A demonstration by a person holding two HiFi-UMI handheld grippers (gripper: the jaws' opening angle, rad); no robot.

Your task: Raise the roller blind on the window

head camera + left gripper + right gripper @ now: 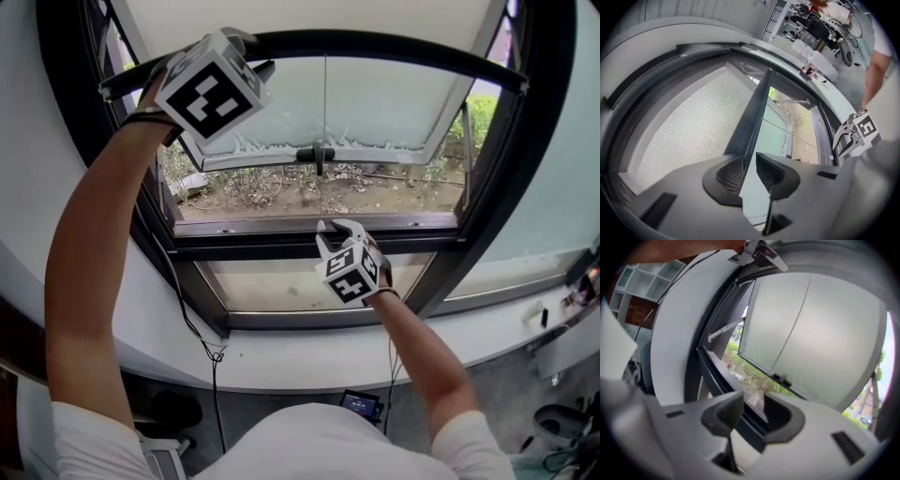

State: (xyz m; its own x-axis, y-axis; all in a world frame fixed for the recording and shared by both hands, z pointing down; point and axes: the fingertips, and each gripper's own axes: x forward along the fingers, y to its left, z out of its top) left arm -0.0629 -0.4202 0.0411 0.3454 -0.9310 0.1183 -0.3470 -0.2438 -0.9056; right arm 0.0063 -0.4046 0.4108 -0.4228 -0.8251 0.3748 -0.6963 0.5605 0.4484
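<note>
The roller blind's black bottom bar (pixel 375 42) runs across the top of the window, with the pale blind fabric (pixel 309 14) above it. My left gripper (pixel 258 58) is raised at the bar's left end. In the left gripper view the bar (pixel 752 117) passes between the jaws of the left gripper (pixel 749 171), which is shut on it, with the mesh fabric (pixel 689 131) to one side. My right gripper (pixel 337 225) hangs lower, in front of the window's lower frame (pixel 309 246). The right gripper (pixel 753 411) is open and holds nothing.
Behind the blind, a frosted sash (pixel 375 103) tilts outward, with a dark handle (pixel 319 155) at its lower edge. A thin cord (pixel 325 94) hangs down the middle. A black cable (pixel 192 323) runs down the white wall below the left corner. Desk clutter (pixel 586 281) sits far right.
</note>
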